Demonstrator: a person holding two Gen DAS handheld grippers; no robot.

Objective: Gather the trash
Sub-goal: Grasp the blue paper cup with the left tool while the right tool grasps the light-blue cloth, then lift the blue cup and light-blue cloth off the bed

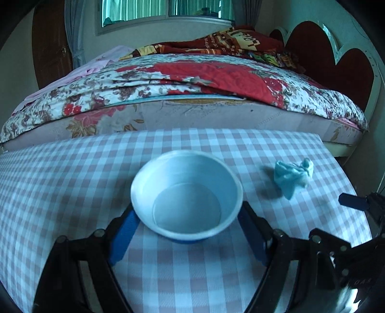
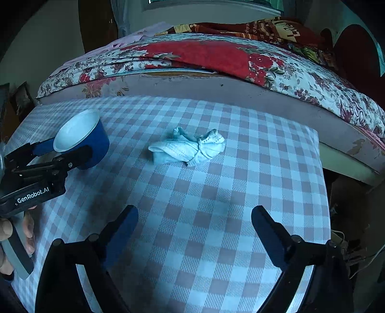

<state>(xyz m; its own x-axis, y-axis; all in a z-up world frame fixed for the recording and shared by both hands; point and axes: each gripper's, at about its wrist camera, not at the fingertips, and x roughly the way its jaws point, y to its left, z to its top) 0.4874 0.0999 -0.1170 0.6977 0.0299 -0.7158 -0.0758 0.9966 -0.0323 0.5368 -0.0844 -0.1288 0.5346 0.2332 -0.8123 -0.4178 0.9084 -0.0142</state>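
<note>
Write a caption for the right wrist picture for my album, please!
Open right hand-held gripper faces a crumpled tissue on the checkered tablecloth; left hand-held gripper clasps a blue cup.

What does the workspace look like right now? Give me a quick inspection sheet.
Surface: checkered tablecloth on the table.
Job's things: crumpled tissue lying loose; blue cup, empty inside.
Clutter: nothing seen.
Grippers: left gripper shut on the blue cup; right gripper open, short of the crumpled tissue.
Cables: nothing clearly seen.
Surroundings: bed with floral quilt behind the table; window beyond.
</note>
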